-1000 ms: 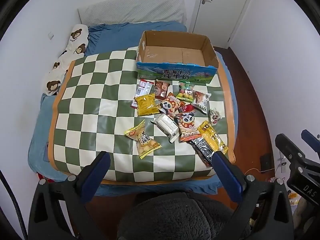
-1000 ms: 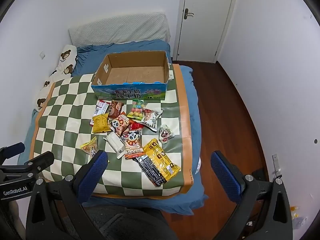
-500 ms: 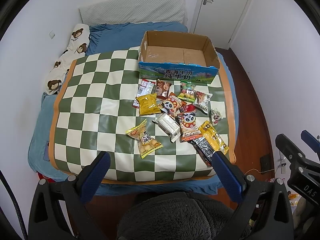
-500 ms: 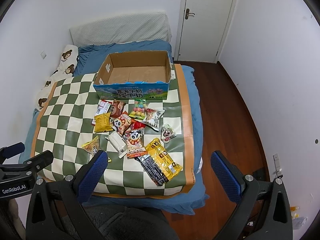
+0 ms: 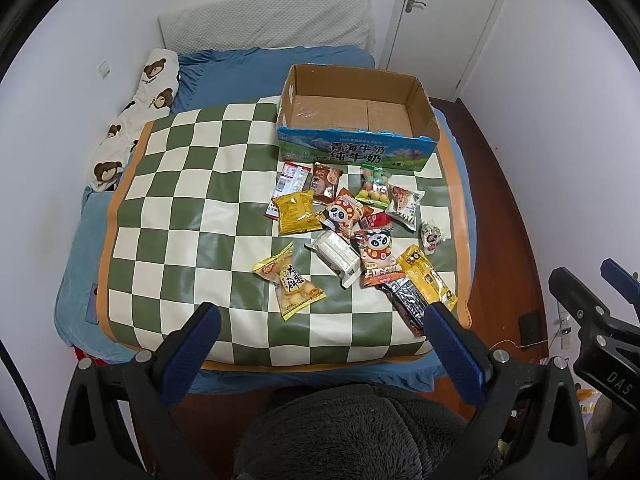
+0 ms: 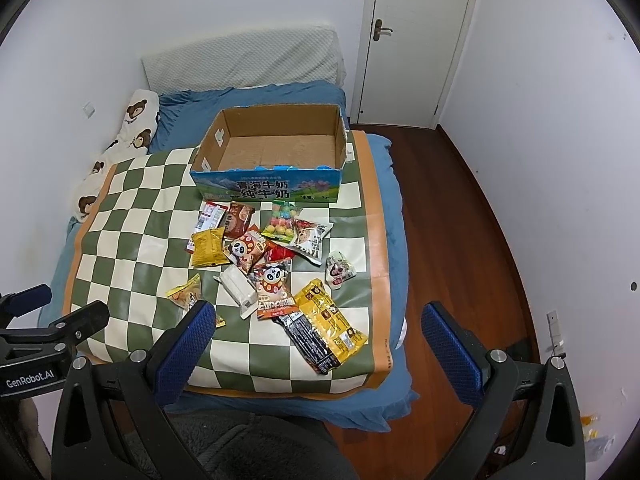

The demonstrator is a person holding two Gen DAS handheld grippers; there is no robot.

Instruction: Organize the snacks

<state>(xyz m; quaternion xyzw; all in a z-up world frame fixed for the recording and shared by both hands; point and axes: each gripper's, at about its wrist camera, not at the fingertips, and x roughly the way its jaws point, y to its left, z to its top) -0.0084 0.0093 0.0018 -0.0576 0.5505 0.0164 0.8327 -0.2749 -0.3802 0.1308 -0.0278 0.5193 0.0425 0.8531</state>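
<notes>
Several snack packets lie in a loose pile (image 5: pixel 352 232) on a green-and-cream checkered mat (image 5: pixel 180 208) on a bed; the pile also shows in the right wrist view (image 6: pixel 272 268). An empty open cardboard box (image 5: pixel 356 120) with a blue printed front stands behind the pile, also seen in the right wrist view (image 6: pixel 276 152). My left gripper (image 5: pixel 320 320) is open and empty, held above the bed's near edge. My right gripper (image 6: pixel 316 320) is open and empty, also high above the near edge.
A bear-print pillow (image 5: pixel 136 120) lies along the left wall and a white headboard cushion (image 5: pixel 264 20) at the far end. A white door (image 6: pixel 416 40) and wooden floor (image 6: pixel 460 240) are to the right. A dark fuzzy seat (image 5: pixel 360 432) is below the grippers.
Both views have shifted slightly; the bed and snacks sit a little lower and closer in frame. Nothing on the mat has moved and both grippers stay open.
</notes>
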